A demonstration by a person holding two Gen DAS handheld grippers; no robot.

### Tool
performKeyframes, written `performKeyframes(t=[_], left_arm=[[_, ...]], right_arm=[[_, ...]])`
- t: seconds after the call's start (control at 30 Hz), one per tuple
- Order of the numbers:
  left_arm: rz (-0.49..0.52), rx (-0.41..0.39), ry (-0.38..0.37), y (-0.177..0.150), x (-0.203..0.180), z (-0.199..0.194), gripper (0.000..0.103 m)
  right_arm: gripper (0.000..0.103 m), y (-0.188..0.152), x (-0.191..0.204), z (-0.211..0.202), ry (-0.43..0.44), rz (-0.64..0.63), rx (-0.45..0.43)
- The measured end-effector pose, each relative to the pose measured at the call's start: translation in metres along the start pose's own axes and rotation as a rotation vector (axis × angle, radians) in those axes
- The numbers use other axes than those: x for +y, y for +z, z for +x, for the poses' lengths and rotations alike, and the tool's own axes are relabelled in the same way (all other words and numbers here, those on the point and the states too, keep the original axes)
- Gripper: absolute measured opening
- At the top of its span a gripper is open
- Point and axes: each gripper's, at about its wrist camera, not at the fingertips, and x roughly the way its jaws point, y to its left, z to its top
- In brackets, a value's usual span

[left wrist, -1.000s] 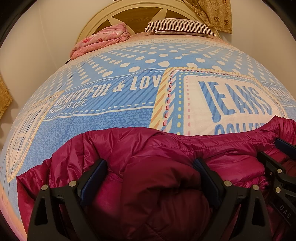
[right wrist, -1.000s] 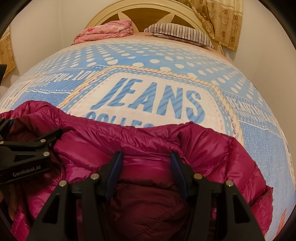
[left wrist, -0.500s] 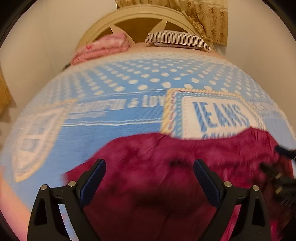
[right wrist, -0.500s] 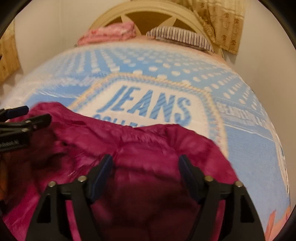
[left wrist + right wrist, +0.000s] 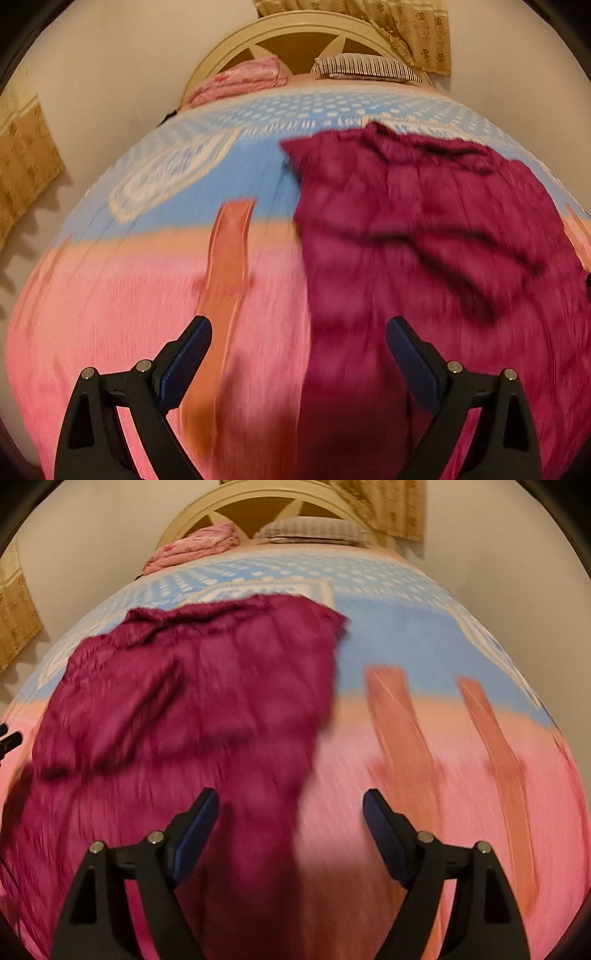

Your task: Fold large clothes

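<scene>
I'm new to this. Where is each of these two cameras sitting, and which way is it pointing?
Left wrist: rides on the left gripper, looking along its open fingers up the bed to the headboard; magenta jacket lies right.
Right wrist: rides on the right gripper, facing likewise; jacket lies left, and the other gripper's tip peeks in at the left edge.
Shared: jacket, striped pillow, pink bedding.

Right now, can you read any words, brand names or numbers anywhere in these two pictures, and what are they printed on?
None can be read.
Blue and white printed bedspread: a pale panel shows in both views, but motion blur smears whatever is on it, and the crumpled magenta padded jacket covers part of it.
Magenta padded jacket: no label or lettering visible.
Black fingers of both grippers: no marking visible.
</scene>
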Motion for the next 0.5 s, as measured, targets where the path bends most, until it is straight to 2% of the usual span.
performKeyframes(t=[0.07, 0.17, 0.5], left_arm=[[-0.011, 0.003, 0.007, -0.02, 0.001, -0.005, 0.096], [-0.007, 0.002, 0.015, -0.045, 0.001, -0.012, 0.096], [-0.035, -0.004, -0.026, -0.095, 0.005, -0.032, 0.096]], right_arm=[[0.083, -0.03, -0.009, -0.016, -0.002, 0.037, 0.0], [0.083, -0.055, -0.017, -0.03, 0.006, 0.088, 0.014], [0.083, -0.108, -0.006, -0.061, 0.05, 0.12, -0.006]])
